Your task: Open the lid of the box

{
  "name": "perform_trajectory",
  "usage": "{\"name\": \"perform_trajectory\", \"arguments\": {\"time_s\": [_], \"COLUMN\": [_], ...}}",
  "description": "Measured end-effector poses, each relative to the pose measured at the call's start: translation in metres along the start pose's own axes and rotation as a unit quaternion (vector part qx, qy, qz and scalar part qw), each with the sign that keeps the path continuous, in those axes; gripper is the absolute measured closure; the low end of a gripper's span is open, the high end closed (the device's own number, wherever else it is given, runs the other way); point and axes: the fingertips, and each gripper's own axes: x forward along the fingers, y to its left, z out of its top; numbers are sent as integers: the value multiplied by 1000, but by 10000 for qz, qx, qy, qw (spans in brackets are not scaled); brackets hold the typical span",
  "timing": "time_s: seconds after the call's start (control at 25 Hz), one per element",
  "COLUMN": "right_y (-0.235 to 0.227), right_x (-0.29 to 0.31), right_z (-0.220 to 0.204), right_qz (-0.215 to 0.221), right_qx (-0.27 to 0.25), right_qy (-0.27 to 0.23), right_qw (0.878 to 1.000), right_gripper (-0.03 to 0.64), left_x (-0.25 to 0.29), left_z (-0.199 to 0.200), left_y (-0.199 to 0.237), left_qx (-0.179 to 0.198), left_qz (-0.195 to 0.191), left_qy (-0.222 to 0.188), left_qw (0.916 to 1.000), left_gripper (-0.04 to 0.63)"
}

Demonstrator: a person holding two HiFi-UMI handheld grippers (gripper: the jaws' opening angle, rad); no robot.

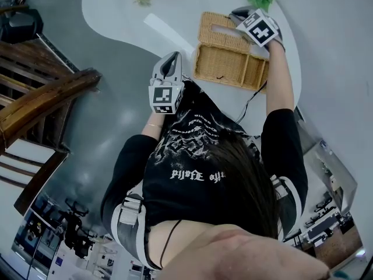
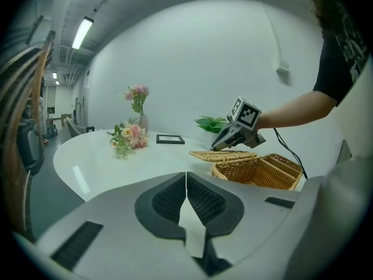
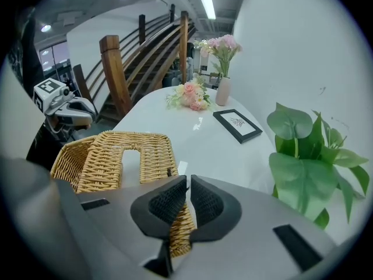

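My right gripper (image 3: 187, 185) pinches the wicker lid (image 3: 145, 150) by its edge, holding it tipped back off the box (image 1: 228, 67) on the white table (image 1: 113, 7). My left gripper (image 2: 186, 191), pressed together on nothing, hangs clear, probably to give the lid room.

The wicker box (image 1: 230, 69) sat open on the white worktop (image 1: 116, 10) in the upper centre of the head view. It was a rectangular tan basket with its woven inside exposed. Its lid (image 1: 217, 27), of the same weave with a rectangular slot in it, was folded right back from the far rim and lay about level. The lid's free edge was pinched between the jaws of the right gripper (image 3: 187, 182).
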Motion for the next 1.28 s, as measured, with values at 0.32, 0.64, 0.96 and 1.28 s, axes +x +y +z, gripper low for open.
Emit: {"name": "perform_trajectory", "arguments": {"time_s": [0.32,0.64,0.96,1.28], "right_y": [-12,-5,24,66], "right_x": [-25,-95,-162,-202], "right_z": [19,46,46,31], "right_qz": [-267,-916,-1681,-2412], "right_qx": [417,685,967,1239], "right_qy": [-601,-1486,-1974,-2326], "right_qw": [9970,9823,9609,9340], "right_gripper": [546,546,551,554], "left_x": [0,-10,-24,-39], "left_z": [4,25,41,56], "left_y": [-2,-13,-27,-42], "left_qx": [-49,39,114,249], "left_qz": [-12,-199,-304,-498], "left_qy": [-83,-376,-590,-841], "left_qw": [10000,9991,9977,9949], "left_gripper": [571,571,571,571]}}
